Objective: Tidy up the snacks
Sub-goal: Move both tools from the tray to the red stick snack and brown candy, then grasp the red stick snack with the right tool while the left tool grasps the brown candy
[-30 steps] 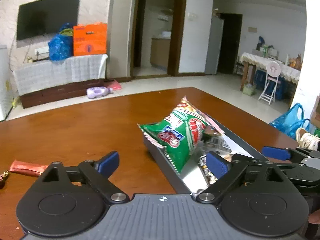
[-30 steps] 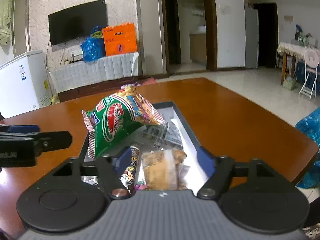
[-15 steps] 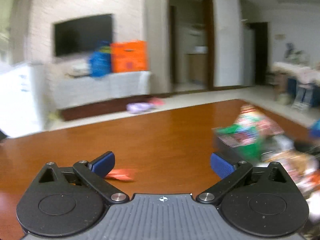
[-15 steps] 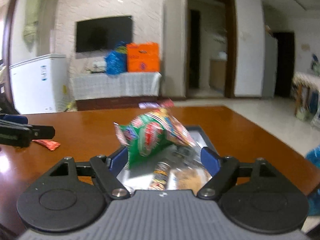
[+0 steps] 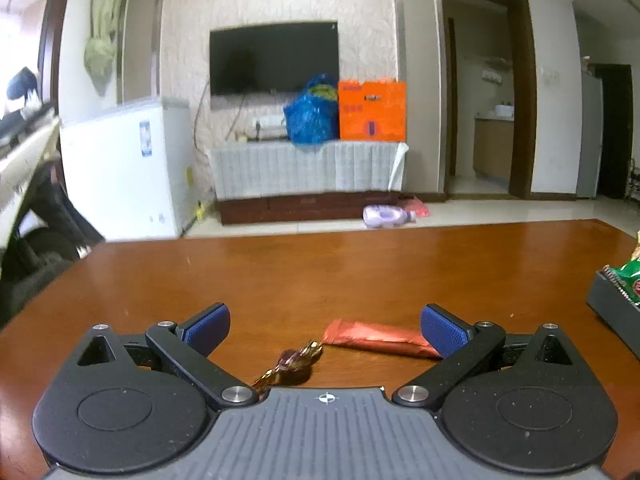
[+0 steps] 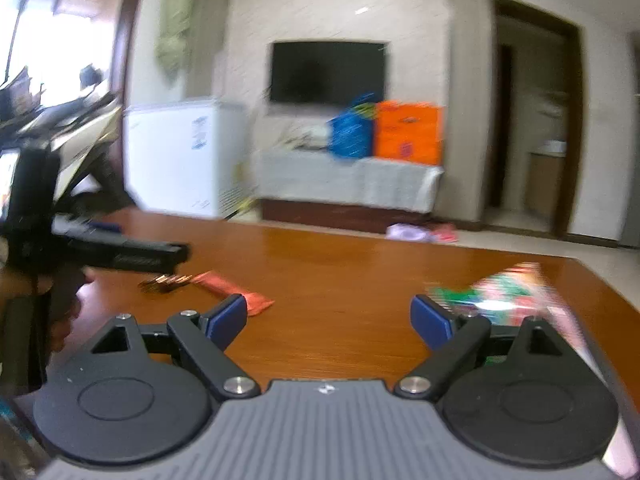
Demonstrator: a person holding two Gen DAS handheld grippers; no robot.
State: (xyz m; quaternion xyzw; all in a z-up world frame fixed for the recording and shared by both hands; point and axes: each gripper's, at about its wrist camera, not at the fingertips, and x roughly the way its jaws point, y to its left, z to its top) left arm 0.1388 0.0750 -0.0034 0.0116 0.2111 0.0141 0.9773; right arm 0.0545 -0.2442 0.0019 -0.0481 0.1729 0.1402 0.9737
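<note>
Step in hand, as I judged it: fetching the loose snacks left on the desk [image 5: 360, 272] for the dark tray [image 5: 612, 312]. My left gripper [image 5: 325, 326] was spread wide and held nothing. My right gripper [image 6: 330, 320] was likewise spread and empty; its view was blurred.

Position of targets, left wrist view: the orange-red wrapped bar [image 5: 380, 339] lay flat on the desk at about 1 o'clock from the gripper's midpoint, its right end just beside, possibly behind, my right-hand blue pad [image 5: 442, 330]. The small gold-and-purple twist-wrapped candy [image 5: 292, 360] lay at about 7 o'clock, close to the gripper body, near the bar's left end; whether they touched I could not tell.

The tray sat well apart at 3 o'clock, with the green snack bag [image 5: 628, 280] in it, only partly in frame.

Next move, my estimate: lower the left gripper, centre one item between the pads, close gently. The bar lay crosswise to the pads, so turning the wrist seemed needed. Risk: thin wrapper sliding on the glossy wood
</note>
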